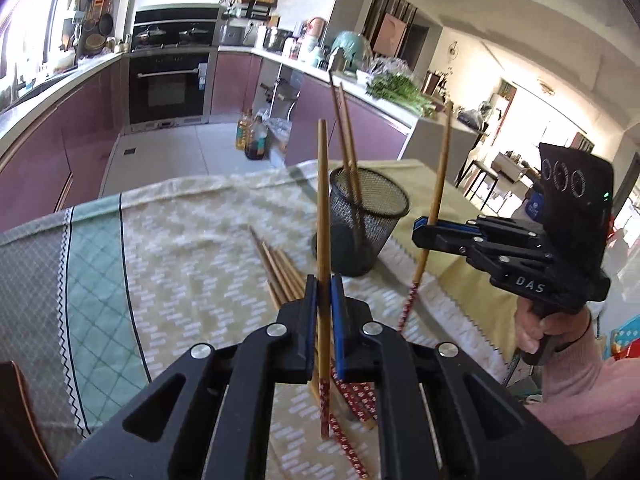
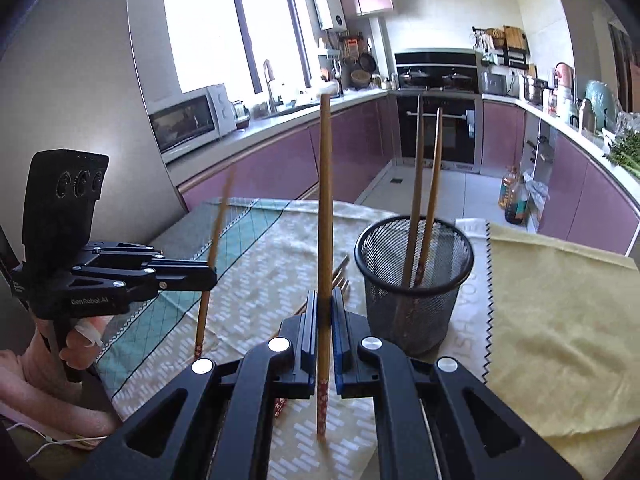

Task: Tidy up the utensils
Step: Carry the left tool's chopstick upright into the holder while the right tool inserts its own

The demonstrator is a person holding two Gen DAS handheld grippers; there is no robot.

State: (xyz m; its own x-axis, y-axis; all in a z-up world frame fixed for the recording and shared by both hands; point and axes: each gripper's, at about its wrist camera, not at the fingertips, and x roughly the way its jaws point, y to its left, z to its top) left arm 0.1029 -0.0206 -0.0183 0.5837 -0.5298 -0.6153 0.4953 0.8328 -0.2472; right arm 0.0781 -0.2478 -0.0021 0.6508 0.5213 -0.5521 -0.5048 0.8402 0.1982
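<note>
My left gripper is shut on a bamboo chopstick that stands upright, its red patterned end hanging below the jaws. Likewise my right gripper is shut on another upright chopstick. Each gripper shows in the other view: the right gripper with its chopstick, the left gripper with its chopstick. A black mesh cup stands on the table between and beyond them, with two chopsticks leaning inside. Several loose chopsticks lie on the cloth beneath the left gripper.
A patterned tablecloth covers the table, and a yellow cloth lies to the right of the cup. Beyond the table's far edge are the kitchen floor, oil bottles, purple cabinets and an oven. A person's pink sleeve holds the right gripper.
</note>
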